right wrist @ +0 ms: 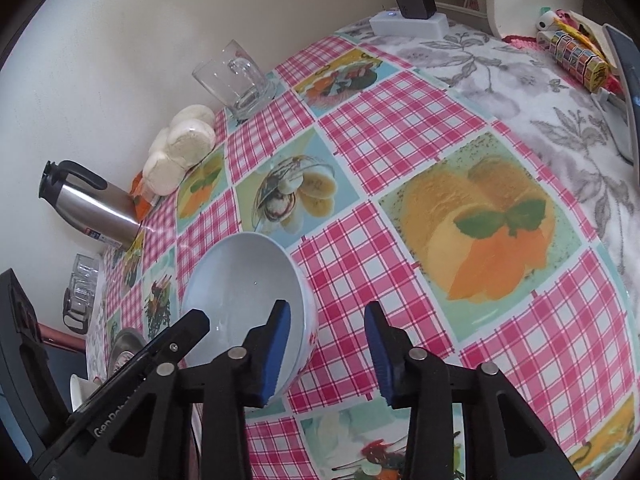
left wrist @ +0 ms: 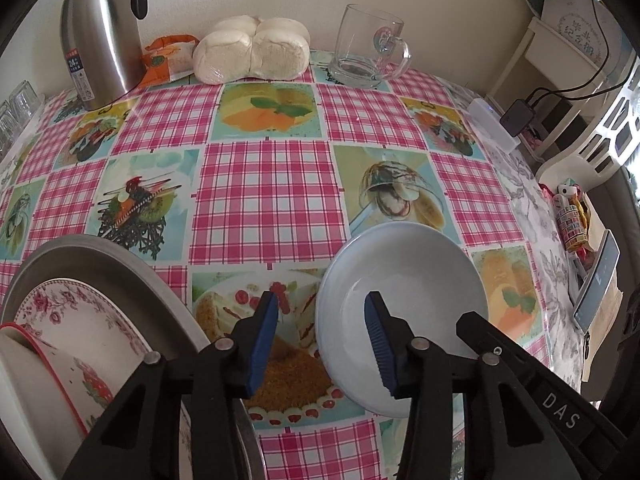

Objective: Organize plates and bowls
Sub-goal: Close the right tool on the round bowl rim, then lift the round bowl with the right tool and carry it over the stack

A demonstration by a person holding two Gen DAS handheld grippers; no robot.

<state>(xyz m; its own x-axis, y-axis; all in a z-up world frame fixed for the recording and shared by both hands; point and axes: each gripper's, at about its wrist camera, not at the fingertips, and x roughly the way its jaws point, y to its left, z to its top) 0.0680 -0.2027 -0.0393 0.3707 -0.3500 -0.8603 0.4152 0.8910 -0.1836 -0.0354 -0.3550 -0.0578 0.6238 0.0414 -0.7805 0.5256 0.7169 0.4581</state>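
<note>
Stacked: a flowered plate (left wrist: 80,320) and red-rimmed bowl (left wrist: 36,380) sit in the metal tray (left wrist: 132,272).
Left: white bowl (left wrist: 404,304) alone on the table (left wrist: 264,192), right of the tray.
Grippers: left gripper (left wrist: 322,340) and right gripper (right wrist: 326,350) spread, each straddling the white bowl's rim, holding nothing.

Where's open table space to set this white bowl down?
Free: the checked middle between the white bowl, the steamed buns and the glass mug. Crowded: the near-left corner, where the metal tray holds stacked plates.

both wrist views near shared bowl (left wrist: 404,304)
</note>
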